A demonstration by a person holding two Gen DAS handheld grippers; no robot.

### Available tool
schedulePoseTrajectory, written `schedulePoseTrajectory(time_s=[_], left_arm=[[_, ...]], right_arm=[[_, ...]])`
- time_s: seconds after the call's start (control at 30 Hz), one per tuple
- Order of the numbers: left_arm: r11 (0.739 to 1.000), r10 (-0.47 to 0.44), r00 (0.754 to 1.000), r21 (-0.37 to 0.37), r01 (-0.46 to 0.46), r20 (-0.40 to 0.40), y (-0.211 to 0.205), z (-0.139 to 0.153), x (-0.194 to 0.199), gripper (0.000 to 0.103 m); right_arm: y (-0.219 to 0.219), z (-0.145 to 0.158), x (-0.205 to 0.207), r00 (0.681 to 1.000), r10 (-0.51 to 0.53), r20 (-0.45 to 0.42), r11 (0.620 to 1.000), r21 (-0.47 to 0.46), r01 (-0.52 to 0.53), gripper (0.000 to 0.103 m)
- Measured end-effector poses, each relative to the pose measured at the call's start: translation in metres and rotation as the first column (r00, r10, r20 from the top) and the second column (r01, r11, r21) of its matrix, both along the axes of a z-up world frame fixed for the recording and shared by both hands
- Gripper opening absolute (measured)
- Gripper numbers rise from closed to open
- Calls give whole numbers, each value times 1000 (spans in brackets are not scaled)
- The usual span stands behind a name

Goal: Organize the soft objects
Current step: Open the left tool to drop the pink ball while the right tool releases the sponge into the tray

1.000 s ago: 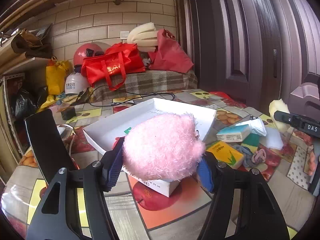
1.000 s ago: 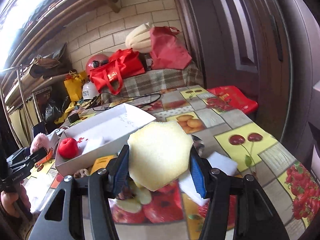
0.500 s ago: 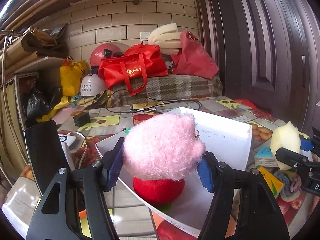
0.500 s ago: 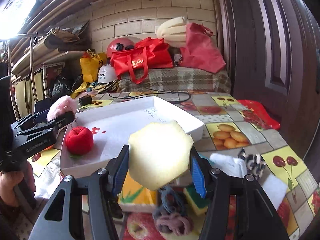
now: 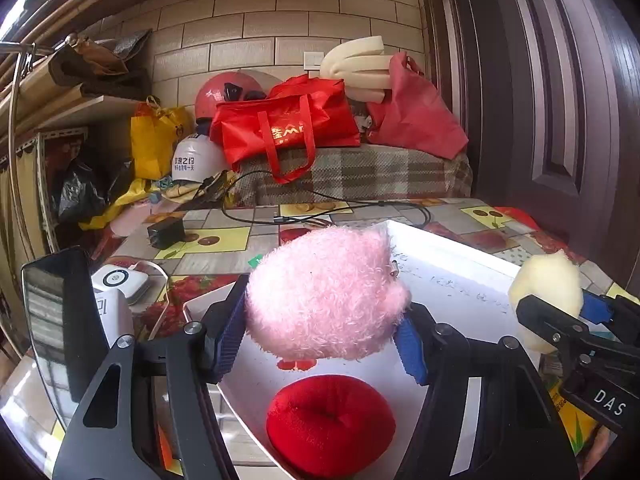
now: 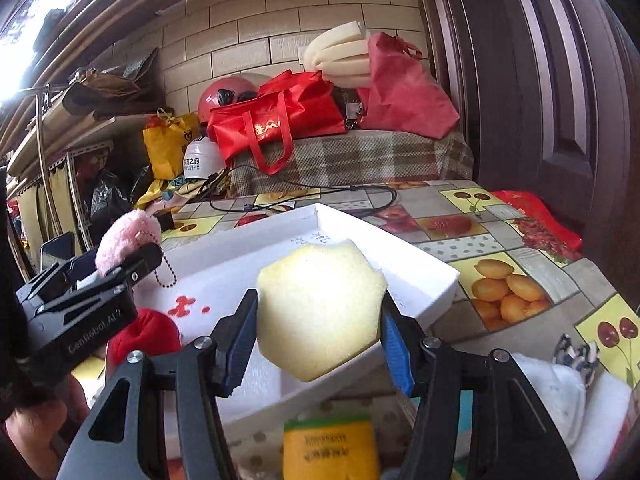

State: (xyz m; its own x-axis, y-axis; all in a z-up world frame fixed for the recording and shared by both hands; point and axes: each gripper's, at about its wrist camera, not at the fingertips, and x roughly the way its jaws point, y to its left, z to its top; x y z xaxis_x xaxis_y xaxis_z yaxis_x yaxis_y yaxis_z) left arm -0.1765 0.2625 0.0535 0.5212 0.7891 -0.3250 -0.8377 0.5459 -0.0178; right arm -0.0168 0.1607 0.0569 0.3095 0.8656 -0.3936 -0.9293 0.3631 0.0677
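Observation:
My left gripper (image 5: pixel 320 328) is shut on a fluffy pink plush ball (image 5: pixel 324 292), held over the white tray (image 5: pixel 452 256). Below it, a red plush ring (image 5: pixel 330 424) lies in the tray. My right gripper (image 6: pixel 316 332) is shut on a pale yellow hexagonal sponge (image 6: pixel 320 312), above the tray's (image 6: pixel 432 280) near right edge. In the left wrist view the sponge (image 5: pixel 548 280) and right gripper show at the right. In the right wrist view the pink ball (image 6: pixel 128 236), with a bead chain hanging from it, the left gripper and the red ring (image 6: pixel 148 336) sit at the left.
A yellow-green packet (image 6: pixel 332 444), white cloth (image 6: pixel 560 392) and a patterned scrap (image 6: pixel 576 352) lie on the fruit-print tablecloth near the tray. A black phone (image 5: pixel 56 320), white device (image 5: pixel 120 280), charger (image 5: pixel 166 232) and cable (image 5: pixel 320 212) sit left and behind. Bags and helmets crowd the far bench.
Both grippers have travelled toward the tray with their loads. The pink ball now hangs above the red ring, and the sponge has come in over the tray's edge.

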Motion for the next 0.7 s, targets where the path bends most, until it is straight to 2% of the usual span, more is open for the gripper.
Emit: schedulePoseTrajectory(time_s=[0.2,0.33,0.37,0.4,0.43,0.5,0.53,0.6,0.7], left_arm=[[997,5,1000,-81,-8,-29,19,-5,8,66],[994,14,1000,-104,-17,-26,24,-6,8,66],[995,21,1000,-101,-23,-21,24,-5,6,67],[995,28,999,-97,-29,-15,23,-5,5,71],[995,32,999,-92,-33,-9,22,-4,4,74],[994,50,999,-97,-49,9,23,-4,-1,89],[993,54,998,-102,-51,27,24,-4,-4,91],[994,60,997,-96,-55,51,23,-3,-9,91],[995,72,996,-69,-68,55,19,0,-11,91]], right_arm=[[31,-2,3,1000,-16,-21,999,-43,15,59],[37,-4,1,1000,-19,-7,997,-71,19,62],[36,-3,-1,1000,-16,2,998,-68,16,69],[36,-3,-3,1000,-19,14,998,-65,20,83],[35,-2,-5,999,-21,26,998,-60,23,88],[30,0,-8,998,-28,48,999,-38,30,91],[29,1,-8,998,-29,51,999,-27,31,92],[27,3,-8,998,-32,56,999,-9,33,103],[24,5,-12,996,-32,81,999,17,31,103]])
